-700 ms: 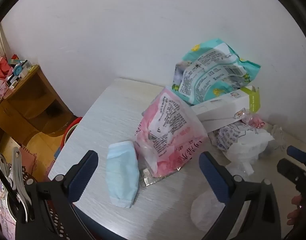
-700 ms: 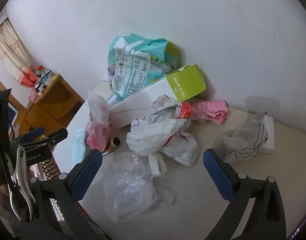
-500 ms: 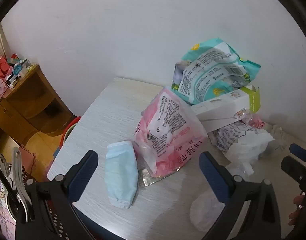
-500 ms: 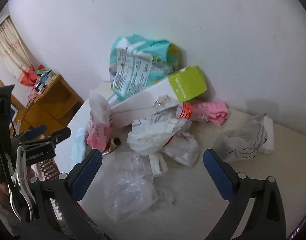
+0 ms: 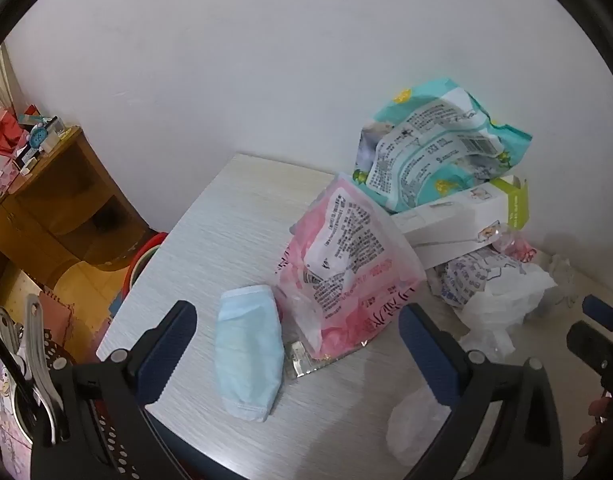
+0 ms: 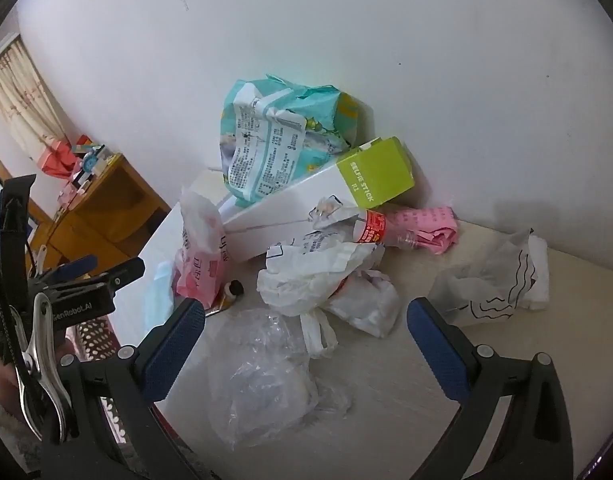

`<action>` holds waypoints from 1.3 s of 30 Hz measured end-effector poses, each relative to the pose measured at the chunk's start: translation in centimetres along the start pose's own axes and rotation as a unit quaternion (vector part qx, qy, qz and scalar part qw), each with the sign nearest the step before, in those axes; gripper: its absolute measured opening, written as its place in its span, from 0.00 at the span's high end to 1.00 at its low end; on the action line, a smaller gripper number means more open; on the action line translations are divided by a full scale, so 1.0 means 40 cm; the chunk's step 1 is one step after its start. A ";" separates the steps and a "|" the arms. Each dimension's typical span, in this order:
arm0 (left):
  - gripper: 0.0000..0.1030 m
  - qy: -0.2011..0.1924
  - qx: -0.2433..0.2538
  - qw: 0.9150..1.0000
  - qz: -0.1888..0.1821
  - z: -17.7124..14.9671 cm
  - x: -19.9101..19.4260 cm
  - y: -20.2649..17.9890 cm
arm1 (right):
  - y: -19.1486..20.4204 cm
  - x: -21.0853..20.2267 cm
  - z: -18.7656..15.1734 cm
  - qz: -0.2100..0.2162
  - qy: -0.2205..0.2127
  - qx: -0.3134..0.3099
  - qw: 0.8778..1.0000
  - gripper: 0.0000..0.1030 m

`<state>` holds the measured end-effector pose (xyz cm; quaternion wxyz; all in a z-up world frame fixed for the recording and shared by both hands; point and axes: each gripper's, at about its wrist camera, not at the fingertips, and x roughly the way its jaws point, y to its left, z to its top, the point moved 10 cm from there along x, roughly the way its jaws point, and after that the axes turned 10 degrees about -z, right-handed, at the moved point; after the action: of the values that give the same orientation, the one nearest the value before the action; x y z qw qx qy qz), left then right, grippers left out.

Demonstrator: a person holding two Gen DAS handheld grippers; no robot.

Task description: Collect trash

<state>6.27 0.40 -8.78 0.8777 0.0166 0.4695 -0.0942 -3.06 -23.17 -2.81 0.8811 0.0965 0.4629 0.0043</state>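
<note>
1. Nothing is collected yet: the left gripper (image 5: 294, 344) and right gripper (image 6: 306, 336) are held wide apart, empty.
2. The crumpled pale-blue face mask (image 5: 248, 360) lies near the pale wood-grain table's (image 5: 234, 216) front edge; the pink printed plastic bag (image 5: 346, 264) and clear crumpled plastic bag (image 6: 262, 376) are left beside it.

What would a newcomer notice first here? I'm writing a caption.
A heap of trash against the wall: a teal bag lying on a white-and-green box, with a crumpled white plastic bag in front. Off to the left, a pink bag stands beside a blue face mask lying flat on the table.
</note>
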 end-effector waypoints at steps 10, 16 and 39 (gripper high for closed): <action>0.00 0.001 0.005 1.000 -0.001 0.003 -0.005 -0.005 | 0.006 0.000 0.001 0.004 0.001 -0.003 1.000 0.00; 0.00 -0.004 0.011 1.000 -0.001 0.011 -0.014 -0.012 | 0.008 0.002 0.002 0.006 0.002 -0.002 1.000 0.00; 0.00 0.005 0.004 1.000 0.003 0.000 -0.002 0.006 | 0.014 0.010 -0.005 0.006 0.010 -0.002 1.000 0.00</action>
<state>6.29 0.64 -8.71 0.8756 0.0222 0.4733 -0.0937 -2.95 -22.54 -3.15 0.8766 0.0977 0.4710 0.0118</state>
